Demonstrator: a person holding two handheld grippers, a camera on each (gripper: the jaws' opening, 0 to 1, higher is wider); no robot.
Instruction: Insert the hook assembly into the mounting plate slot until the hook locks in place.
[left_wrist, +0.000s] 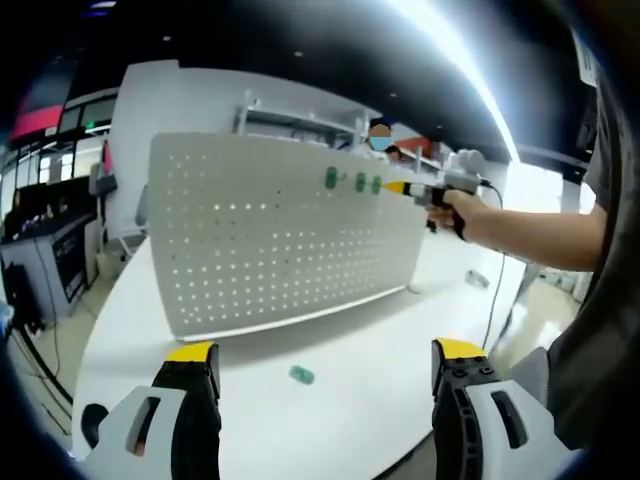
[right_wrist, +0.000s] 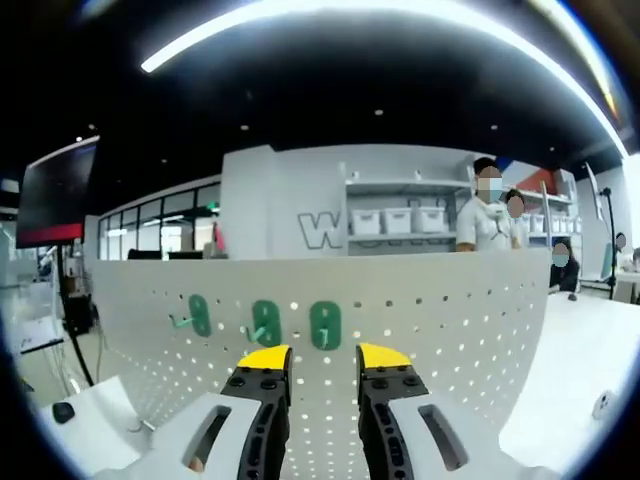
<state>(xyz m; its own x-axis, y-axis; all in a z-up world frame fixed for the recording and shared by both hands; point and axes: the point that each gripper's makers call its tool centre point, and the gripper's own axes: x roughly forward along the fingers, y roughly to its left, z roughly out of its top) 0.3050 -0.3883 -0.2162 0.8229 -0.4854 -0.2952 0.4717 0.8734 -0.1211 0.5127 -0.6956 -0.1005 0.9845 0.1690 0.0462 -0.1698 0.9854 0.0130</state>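
Observation:
A white perforated mounting plate (left_wrist: 260, 250) stands upright on the white table (left_wrist: 350, 400). Three green hook assemblies hang side by side near its top edge (left_wrist: 331, 179) (left_wrist: 360, 182) (left_wrist: 376, 185). A fourth green hook (left_wrist: 301, 375) lies loose on the table in front of the plate. My left gripper (left_wrist: 325, 358) hangs open and empty above the near table edge. The right gripper (left_wrist: 398, 187) reaches in from the right, its tip beside the rightmost hook. In the right gripper view, my right gripper (right_wrist: 324, 358) has its jaws slightly apart just below the rightmost hook (right_wrist: 325, 325), not touching it.
A person's hand (left_wrist: 450, 203) and forearm hold the right gripper. A small black object (right_wrist: 63, 412) lies on the table at the left and a small round part (right_wrist: 603, 403) at the right. People stand before shelves with bins (right_wrist: 400, 220) behind the plate.

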